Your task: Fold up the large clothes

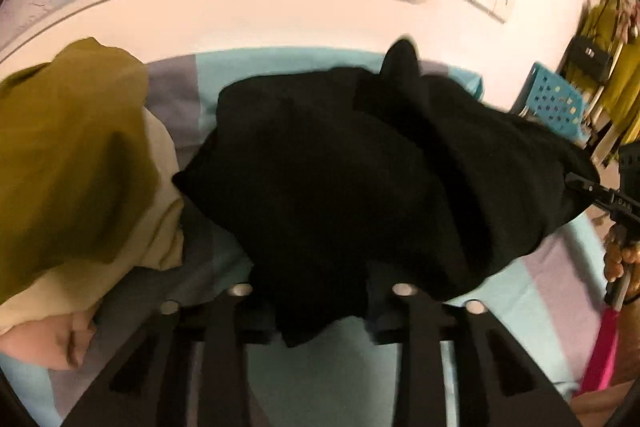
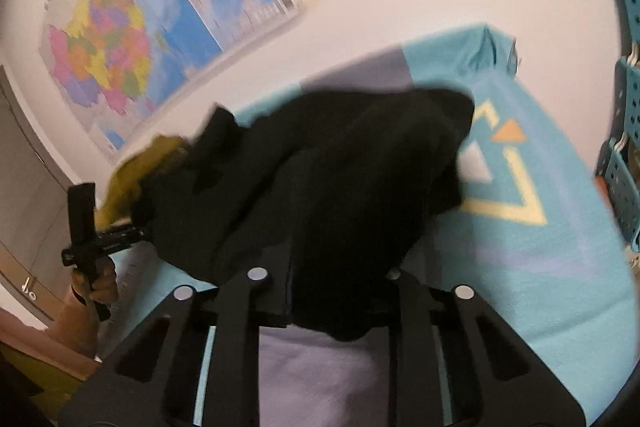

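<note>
Two tongs held one black garment (image 1: 360,179) between them: our left tongs (image 1: 320,311) had closed on its near hem, and our right tongs (image 2: 326,301) were shut on another edge, cloth bunched over both sets of tips. We saw the garment raised above the bed's teal and lilac blanket (image 2: 540,267), its long axis running left to right between the grips. An olive and beige clothes pile (image 1: 72,163) lay just left of it. Far behind, a map (image 2: 120,39) covered the wall.
</note>
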{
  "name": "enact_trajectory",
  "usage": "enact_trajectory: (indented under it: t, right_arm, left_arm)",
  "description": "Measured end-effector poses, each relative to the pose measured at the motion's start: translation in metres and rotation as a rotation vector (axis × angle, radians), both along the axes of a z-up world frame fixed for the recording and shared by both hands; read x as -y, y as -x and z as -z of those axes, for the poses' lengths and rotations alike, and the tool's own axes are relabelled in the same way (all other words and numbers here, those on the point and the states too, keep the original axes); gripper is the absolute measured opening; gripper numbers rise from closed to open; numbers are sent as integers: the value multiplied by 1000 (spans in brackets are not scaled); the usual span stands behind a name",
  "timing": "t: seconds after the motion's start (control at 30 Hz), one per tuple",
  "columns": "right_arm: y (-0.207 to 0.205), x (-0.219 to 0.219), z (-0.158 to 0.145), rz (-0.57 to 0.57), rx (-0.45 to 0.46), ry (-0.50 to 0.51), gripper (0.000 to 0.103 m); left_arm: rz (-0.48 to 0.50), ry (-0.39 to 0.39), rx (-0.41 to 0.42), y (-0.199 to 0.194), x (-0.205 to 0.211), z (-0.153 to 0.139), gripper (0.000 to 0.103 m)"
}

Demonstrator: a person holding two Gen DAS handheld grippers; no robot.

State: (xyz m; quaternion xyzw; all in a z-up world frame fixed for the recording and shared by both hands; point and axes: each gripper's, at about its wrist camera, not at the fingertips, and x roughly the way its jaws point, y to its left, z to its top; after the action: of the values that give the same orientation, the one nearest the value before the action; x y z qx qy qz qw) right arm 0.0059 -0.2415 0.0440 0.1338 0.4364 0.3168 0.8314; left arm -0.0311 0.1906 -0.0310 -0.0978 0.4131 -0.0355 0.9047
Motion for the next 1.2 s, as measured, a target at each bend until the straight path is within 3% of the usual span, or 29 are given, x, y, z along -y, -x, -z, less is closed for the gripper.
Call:
enact_trajectory:
  t: [0.07, 0.17, 0.2, 0.27, 0.37, 0.43, 0.47, 0.5, 0.6, 0.63, 0.7, 0.83, 1.0, 1.2]
  right_arm:
    - [7, 10, -24, 8, 34, -20, 17]
    - [21, 39, -60, 39, 99, -32, 15]
    - [25, 49, -65, 57, 109, -14, 15]
    - [25, 70, -51, 104, 42, 1, 15]
    - [24, 68, -3, 93, -102, 127, 16]
    - [28, 70, 15, 99, -152, 147, 22]
    - [30, 75, 13, 118, -151, 138, 33]
    - [33, 83, 5, 157, -133, 135, 47]
    - [42, 93, -19, 207, -74, 141, 67]
    - [45, 94, -30, 236, -40, 162, 67]
    - [50, 92, -46, 259, 17, 171, 67]
    - [48, 44, -62, 125, 114, 164, 67]
    - [27, -32, -33, -61, 94, 233, 67]
    - [10, -59, -4, -83, 45, 263, 67]
  left_arm:
    - [12, 120, 5, 14, -10, -17, 19]
    - [48, 217, 1, 37, -13, -28, 19]
    - [64, 264, -10, 42, -14, -25, 19]
    - [81, 356, -60, 45, -15, -8, 19]
    - [83, 291, -190, 37, 1, 31, 25]
    - [76, 272, -171, 40, 3, 26, 30]
    - [70, 226, -135, 44, 4, 14, 34]
    - [57, 178, -105, 47, 6, 5, 45]
    - [33, 24, -1, 63, 10, -28, 53]
    - [30, 8, 20, 66, 11, -34, 60]
    - [23, -31, 69, 70, 15, -51, 62]
    - [65, -108, 82, 52, 39, -59, 69]
    - [120, -215, -35, 10, 77, -23, 69]
    - [111, -255, -46, -6, 93, -12, 69]
